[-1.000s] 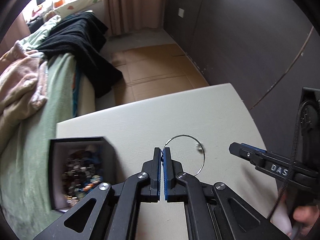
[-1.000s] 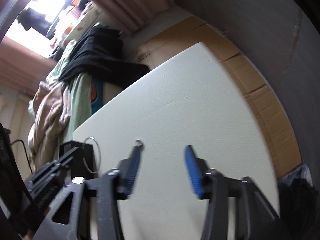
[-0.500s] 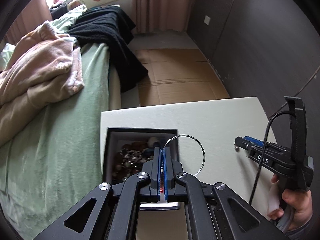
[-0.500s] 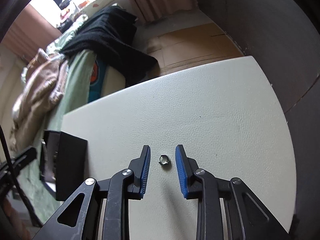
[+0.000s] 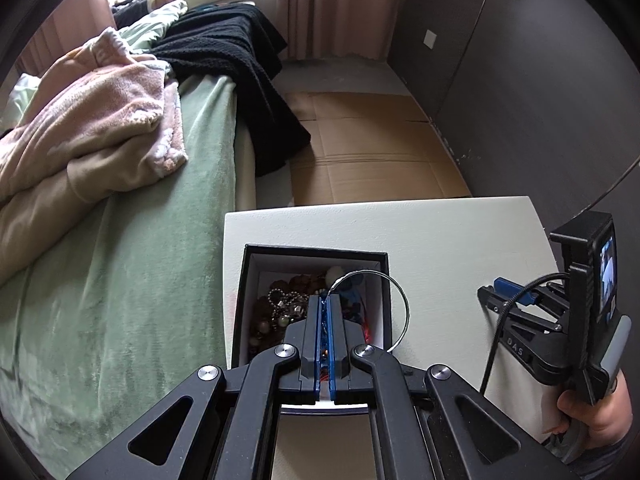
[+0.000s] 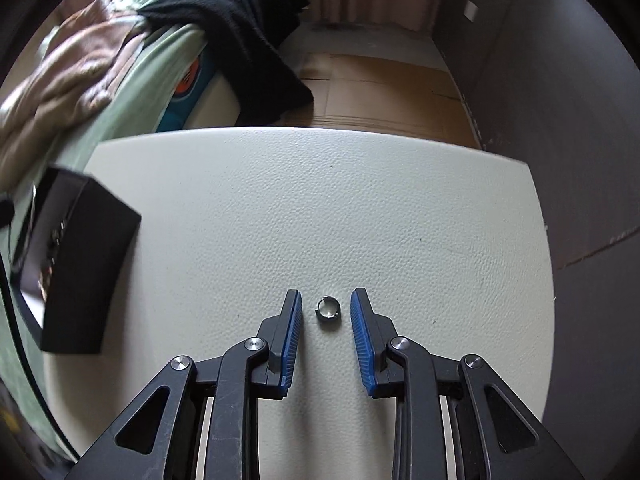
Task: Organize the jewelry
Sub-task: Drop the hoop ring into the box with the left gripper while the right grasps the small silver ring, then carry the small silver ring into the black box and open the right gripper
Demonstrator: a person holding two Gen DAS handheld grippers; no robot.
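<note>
My left gripper (image 5: 327, 300) is shut on a thin silver hoop bangle (image 5: 404, 304) and holds it above the open black jewelry box (image 5: 316, 249), which holds several beads and chains. The hoop's right arc hangs over the box's right wall. My right gripper (image 6: 326, 300) is open and low over the white table (image 6: 320, 200); a small silver ring (image 6: 327, 310) lies on the table between its blue fingers, touching neither. The box also shows at the left of the right wrist view (image 6: 86, 264). The right gripper shows in the left wrist view (image 5: 508, 292).
The table's far edge drops to a cardboard-covered floor (image 5: 372, 160). A bed with a green cover (image 5: 120, 260), a pink blanket and black clothing runs along the left. A dark wall (image 5: 540, 100) stands at the right.
My left gripper carried the hoop leftward from the table to above the box. My right gripper swung in, lowered, and now straddles the small ring.
</note>
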